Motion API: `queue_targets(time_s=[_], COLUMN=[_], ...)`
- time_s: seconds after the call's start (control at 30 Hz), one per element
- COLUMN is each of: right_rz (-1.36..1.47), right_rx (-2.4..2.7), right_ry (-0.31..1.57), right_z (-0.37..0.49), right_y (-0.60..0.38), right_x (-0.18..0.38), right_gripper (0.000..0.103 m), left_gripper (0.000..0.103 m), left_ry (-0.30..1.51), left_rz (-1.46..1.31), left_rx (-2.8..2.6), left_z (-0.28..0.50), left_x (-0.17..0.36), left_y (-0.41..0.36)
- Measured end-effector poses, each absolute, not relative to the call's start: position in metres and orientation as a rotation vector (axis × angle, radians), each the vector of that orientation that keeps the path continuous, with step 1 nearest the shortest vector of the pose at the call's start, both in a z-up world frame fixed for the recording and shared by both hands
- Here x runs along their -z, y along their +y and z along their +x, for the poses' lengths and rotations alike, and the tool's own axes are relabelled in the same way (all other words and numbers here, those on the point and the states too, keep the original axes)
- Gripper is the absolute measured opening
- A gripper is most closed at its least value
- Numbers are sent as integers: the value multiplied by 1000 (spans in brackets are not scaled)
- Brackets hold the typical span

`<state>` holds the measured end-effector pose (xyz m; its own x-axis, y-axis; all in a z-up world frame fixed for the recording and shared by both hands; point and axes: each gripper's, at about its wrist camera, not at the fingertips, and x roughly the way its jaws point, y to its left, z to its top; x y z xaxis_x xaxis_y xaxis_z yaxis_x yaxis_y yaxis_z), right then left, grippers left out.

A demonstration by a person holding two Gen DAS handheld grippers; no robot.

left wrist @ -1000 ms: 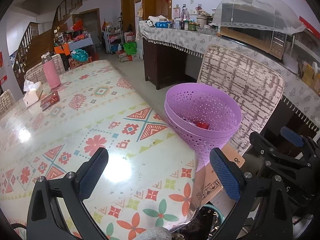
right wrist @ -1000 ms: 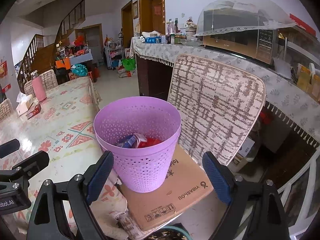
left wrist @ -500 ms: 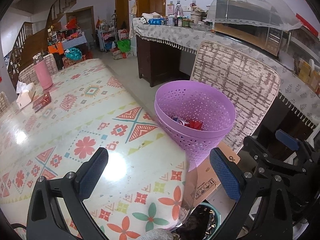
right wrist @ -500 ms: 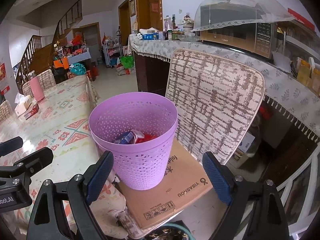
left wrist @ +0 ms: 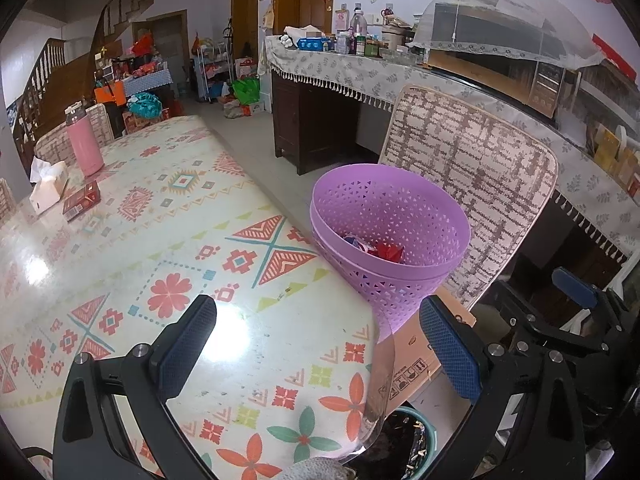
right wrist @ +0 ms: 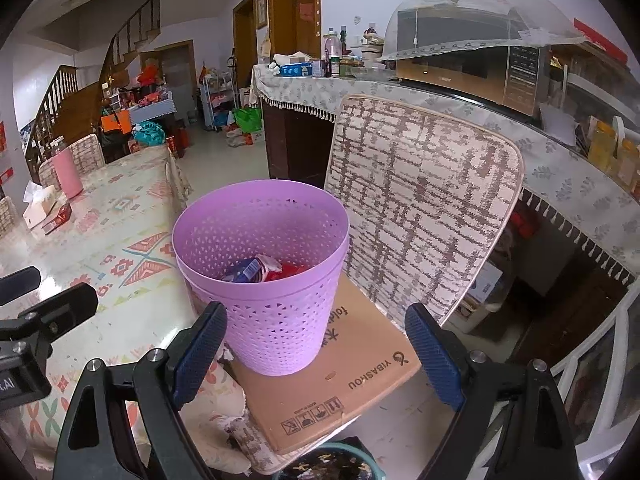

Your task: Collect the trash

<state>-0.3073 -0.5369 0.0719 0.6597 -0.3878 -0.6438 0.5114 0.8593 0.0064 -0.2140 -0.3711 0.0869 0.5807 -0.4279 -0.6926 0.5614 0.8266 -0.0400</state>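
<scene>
A purple mesh waste basket (right wrist: 264, 280) stands on a flat cardboard sheet (right wrist: 340, 384) on a chair seat, beside the table's edge; it also shows in the left wrist view (left wrist: 396, 248). Red and blue wrappers (right wrist: 264, 270) lie inside it. My right gripper (right wrist: 318, 356) is open and empty, with the jaws either side of the basket's lower part, nearer than it. My left gripper (left wrist: 320, 354) is open and empty over the table's near corner. The right gripper's body shows at the right of the left wrist view (left wrist: 576, 320).
The table (left wrist: 140, 240) carries a patterned cloth, a pink flask (left wrist: 82, 140), a tissue box (left wrist: 48, 188) and a red box (left wrist: 82, 200) at its far end. A chair back (right wrist: 420, 208) rises behind the basket. A sideboard (left wrist: 360, 76) with bottles stands beyond. A bin (right wrist: 336, 464) sits on the floor below.
Both grippers have drifted slightly, so the basket sits a little lower and more to the left in the left wrist view. Both stay open and empty.
</scene>
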Motion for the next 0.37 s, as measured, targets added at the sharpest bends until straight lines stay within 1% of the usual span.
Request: queue_targets(time_s=[0.37], right_rz=[167], right_rx=[527], right_ry=[689], right_z=[-308], right_y=[-525], right_x=[-81], right_gripper=[93], left_gripper=[101], left_ry=[765], left_rz=[171], left_rx=[635], left_z=[-213], left_x=[-88], left_y=[-361])
